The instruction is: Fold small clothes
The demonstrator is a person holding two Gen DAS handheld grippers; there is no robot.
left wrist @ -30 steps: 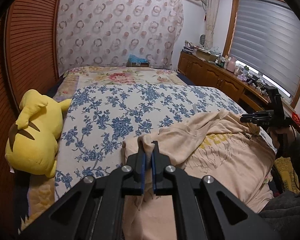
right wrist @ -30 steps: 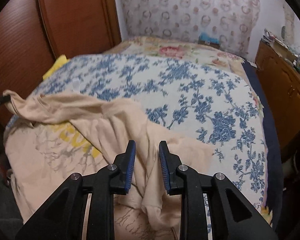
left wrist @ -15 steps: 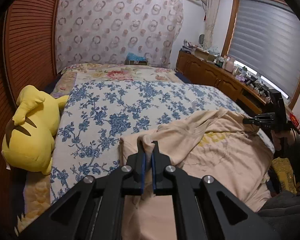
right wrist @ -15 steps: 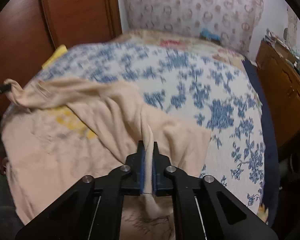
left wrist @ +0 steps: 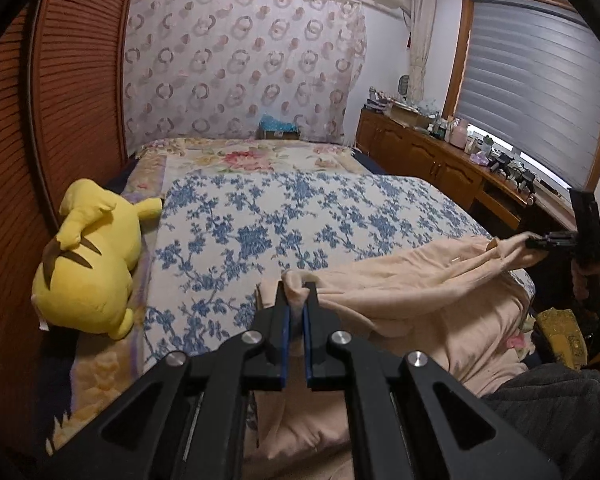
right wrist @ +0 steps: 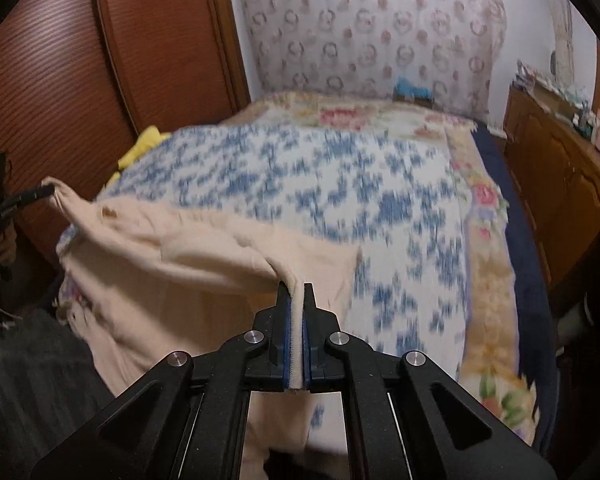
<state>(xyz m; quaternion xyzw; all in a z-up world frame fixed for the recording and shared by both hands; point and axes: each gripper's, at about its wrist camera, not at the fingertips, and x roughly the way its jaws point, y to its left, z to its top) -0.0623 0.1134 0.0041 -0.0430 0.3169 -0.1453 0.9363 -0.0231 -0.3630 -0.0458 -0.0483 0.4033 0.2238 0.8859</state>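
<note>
Both pinched: left gripper (left wrist: 296, 292) clamps a bunched edge of the beige shirt (left wrist: 412, 304) at lower centre; right gripper (right wrist: 296, 294) nips another fold. Shirt drapes over the floral bedspread (left wrist: 260, 232), yellow plush (left wrist: 88, 264) at left.

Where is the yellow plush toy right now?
In the left wrist view, the yellow plush toy lies at the bed's left edge, between the blue floral bedspread and the slatted wooden door.

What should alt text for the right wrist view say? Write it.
Right tongs shut on a beige garment, lifted over a blue floral bedspread; left tongs pinch its far corner.
</note>
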